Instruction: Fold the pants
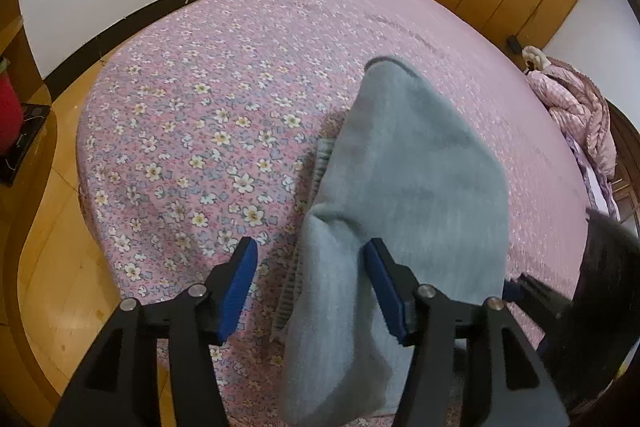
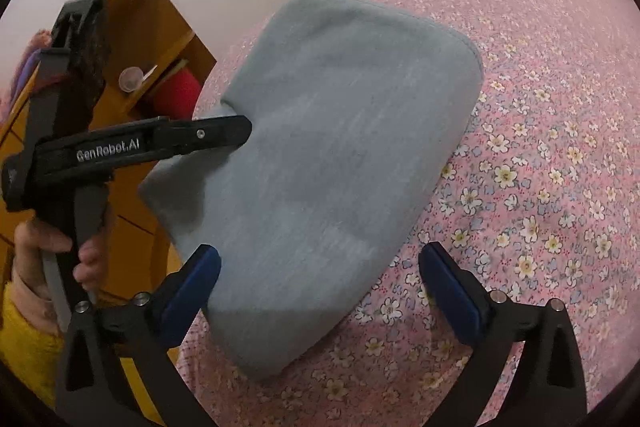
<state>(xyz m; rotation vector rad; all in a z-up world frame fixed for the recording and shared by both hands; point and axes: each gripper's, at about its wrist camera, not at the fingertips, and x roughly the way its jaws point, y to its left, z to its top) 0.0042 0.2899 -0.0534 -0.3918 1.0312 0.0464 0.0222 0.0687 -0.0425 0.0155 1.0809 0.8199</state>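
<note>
While your left gripper [image 1: 310, 263] gapes wide around the pants [image 1: 404, 187], nothing is pinched. Your right gripper [image 2: 320, 263] hangs just as wide over the bed [image 2: 540, 107].

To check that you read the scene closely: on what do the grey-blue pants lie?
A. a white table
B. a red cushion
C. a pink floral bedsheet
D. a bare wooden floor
C: the folded grey-blue pants rest on the pink floral bedsheet, which spreads around them in both wrist views, with the open left gripper and open right gripper near them.
</note>
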